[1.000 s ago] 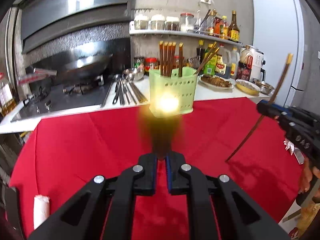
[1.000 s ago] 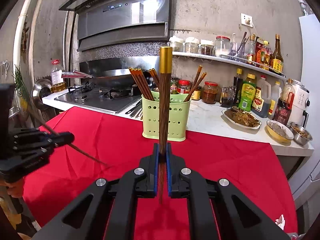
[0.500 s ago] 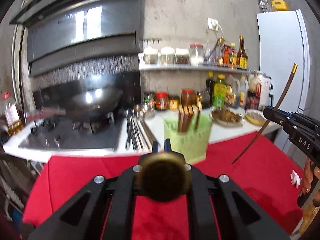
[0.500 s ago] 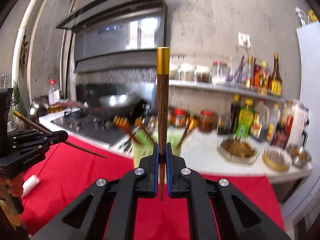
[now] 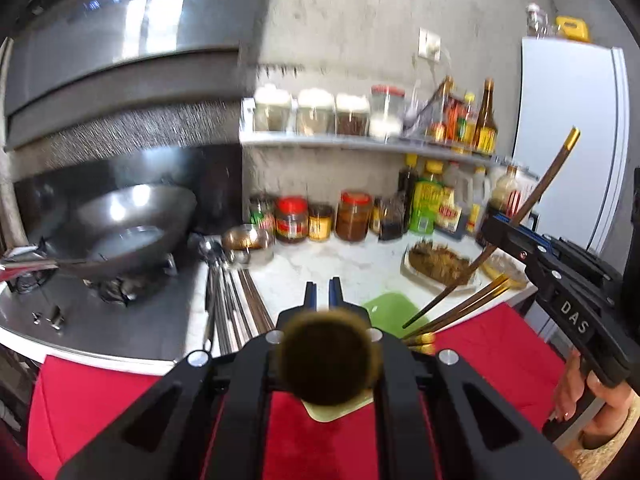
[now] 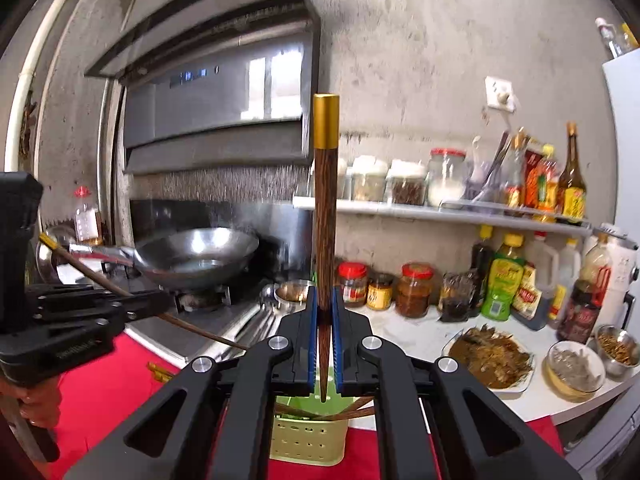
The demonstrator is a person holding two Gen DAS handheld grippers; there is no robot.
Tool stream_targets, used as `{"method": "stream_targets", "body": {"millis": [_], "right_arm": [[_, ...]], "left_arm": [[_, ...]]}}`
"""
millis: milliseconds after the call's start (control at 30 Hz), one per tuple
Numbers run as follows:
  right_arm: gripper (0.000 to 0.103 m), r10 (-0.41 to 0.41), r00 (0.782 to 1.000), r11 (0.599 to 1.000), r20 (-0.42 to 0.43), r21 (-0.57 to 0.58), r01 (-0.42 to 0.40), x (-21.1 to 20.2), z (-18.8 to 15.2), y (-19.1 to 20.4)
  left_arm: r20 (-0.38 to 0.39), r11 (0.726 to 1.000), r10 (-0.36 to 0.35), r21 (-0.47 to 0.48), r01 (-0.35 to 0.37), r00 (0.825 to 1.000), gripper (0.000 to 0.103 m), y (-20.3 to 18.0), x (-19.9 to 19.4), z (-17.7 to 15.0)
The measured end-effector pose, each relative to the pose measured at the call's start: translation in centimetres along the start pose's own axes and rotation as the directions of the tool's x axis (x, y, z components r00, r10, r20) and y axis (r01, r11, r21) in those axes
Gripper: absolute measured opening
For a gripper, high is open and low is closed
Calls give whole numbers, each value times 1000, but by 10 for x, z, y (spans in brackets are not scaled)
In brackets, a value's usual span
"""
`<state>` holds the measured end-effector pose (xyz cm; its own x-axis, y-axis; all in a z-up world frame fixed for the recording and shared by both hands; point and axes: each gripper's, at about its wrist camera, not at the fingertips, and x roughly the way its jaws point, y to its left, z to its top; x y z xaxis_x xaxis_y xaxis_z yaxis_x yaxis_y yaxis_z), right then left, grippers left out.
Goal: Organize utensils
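In the right wrist view my right gripper (image 6: 325, 320) is shut on a brown chopstick (image 6: 325, 232) that stands upright, gold cap on top. Its thin tip hangs over the green perforated holder (image 6: 308, 436), where other chopsticks lean. In the left wrist view my left gripper (image 5: 322, 294) is shut on a second chopstick (image 5: 328, 356), whose gold end faces the camera as a blurred disc. The holder (image 5: 386, 312) lies just under and right of those fingers. Each view shows the other gripper: the left gripper (image 6: 160, 304) with its slanted chopstick (image 6: 88, 270), and the right gripper (image 5: 492, 224).
The holder stands on a red tablecloth (image 5: 500, 356) against a white counter. A wok (image 6: 196, 256) sits on the stove at left, with metal utensils (image 5: 224, 300) beside it. Jars, sauce bottles, a plate of food (image 6: 492, 356) and small bowls line the counter. A white fridge (image 5: 572, 140) stands at right.
Both grippers have risen and moved forward over the red cloth to the holder, which has gone from ahead of them to under their fingers. Each still grips its chopstick.
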<state>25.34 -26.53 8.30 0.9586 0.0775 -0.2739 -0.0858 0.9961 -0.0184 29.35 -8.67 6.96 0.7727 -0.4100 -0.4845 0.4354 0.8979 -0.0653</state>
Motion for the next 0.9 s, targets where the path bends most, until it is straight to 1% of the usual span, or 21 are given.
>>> {"method": "stream_targets", "body": {"millis": [67, 167, 333, 400, 433, 467, 533, 567, 600, 767, 867, 900], "right_arm": [[7, -1, 999, 1000, -32, -9, 1, 13, -9, 2], [7, -12, 998, 1000, -60, -15, 11, 25, -18, 2], [7, -24, 997, 999, -78, -36, 21, 33, -16, 3], [10, -19, 996, 999, -88, -35, 16, 36, -14, 2], [18, -16, 996, 999, -86, -31, 13, 35, -12, 1], [28, -19, 997, 999, -78, -29, 16, 32, -10, 1], [38, -26, 998, 999, -53, -30, 24, 25, -5, 1], [38, -30, 999, 999, -43, -31, 29, 20, -2, 0], [38, -35, 999, 999, -29, -32, 34, 13, 3, 0], [39, -56, 998, 998, 15, -40, 57, -26, 21, -3], [39, -72, 997, 996, 22, -50, 73, -58, 24, -1], [39, -70, 997, 996, 17, -48, 71, -65, 22, 0]], "left_arm": [[-43, 1000, -13, 2, 13, 999, 7, 0, 19, -7], [-73, 1000, -19, -9, 19, 997, 7, 3, 34, -11], [-124, 1000, -20, -11, 18, 992, 7, 8, 53, -8], [-135, 1000, -9, -5, 9, 991, 7, 7, 57, -3], [-140, 1000, -3, 0, 3, 990, 8, 7, 58, -1], [-133, 1000, 14, 5, -13, 991, 11, 7, 57, 2], [-106, 1000, 23, 12, -22, 994, 18, 6, 49, 8], [-92, 1000, 21, 12, -20, 996, 24, 6, 43, 10], [-69, 1000, 23, 15, -22, 997, 27, 5, 35, 14], [17, 998, 58, 19, -58, 998, 28, -3, -12, 30], [39, 993, 114, 2, -114, 993, 38, -6, -46, 28], [35, 990, 139, -8, -138, 990, 39, -7, -56, 23]]}}
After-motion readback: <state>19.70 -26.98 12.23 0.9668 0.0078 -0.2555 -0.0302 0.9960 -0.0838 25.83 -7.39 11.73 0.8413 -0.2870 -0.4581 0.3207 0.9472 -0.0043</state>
